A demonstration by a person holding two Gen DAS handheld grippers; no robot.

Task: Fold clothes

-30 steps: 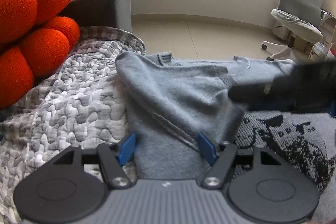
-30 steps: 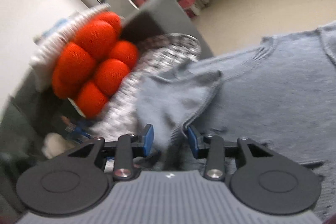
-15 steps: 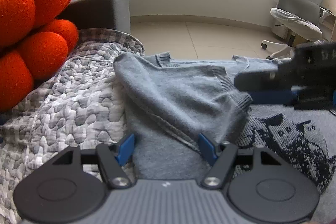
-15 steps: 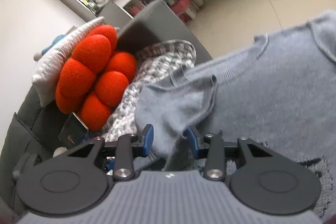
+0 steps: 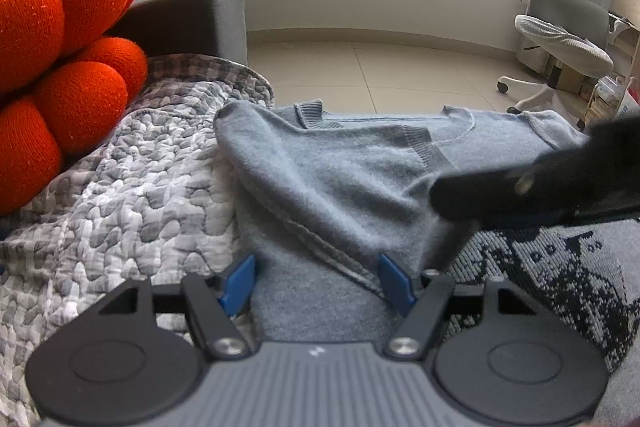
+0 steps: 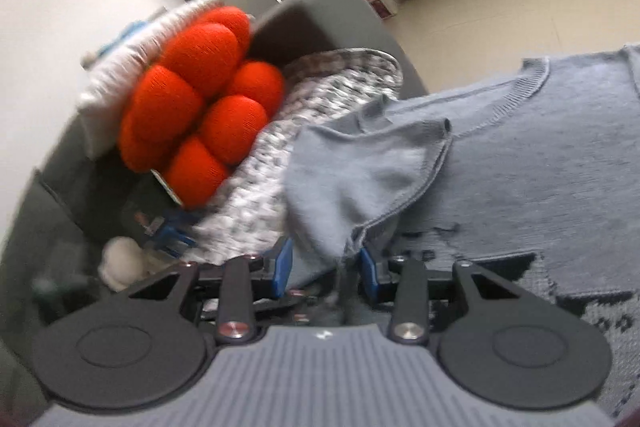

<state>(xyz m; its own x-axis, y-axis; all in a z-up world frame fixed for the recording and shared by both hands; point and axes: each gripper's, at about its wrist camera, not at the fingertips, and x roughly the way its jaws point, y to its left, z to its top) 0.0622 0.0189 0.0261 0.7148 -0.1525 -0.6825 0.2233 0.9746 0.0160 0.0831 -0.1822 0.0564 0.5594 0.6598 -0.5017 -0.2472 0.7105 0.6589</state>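
Nearest us, our left gripper [image 5: 316, 281] stands with its blue pads spread wide over the grey sweater [image 5: 340, 179], fabric lying between them but neither pad visibly pressing on it. Our right gripper [image 6: 325, 267] has its pads drawn closer, with a lifted fold of the sweater [image 6: 360, 179] between them; whether they pinch it we cannot tell, as the view is blurred. In the left wrist view that right gripper [image 5: 540, 183] comes in at three o'clock as a dark blur above the sweater. The sweater lies spread on a quilted grey blanket [image 5: 120, 179], its black knitted pattern [image 5: 560, 259] at four o'clock. At ten o'clock sits an orange knot cushion [image 5: 60, 59] against the sofa arm [image 5: 192, 19]. At two o'clock, well apart, stands an office chair [image 5: 568, 15].
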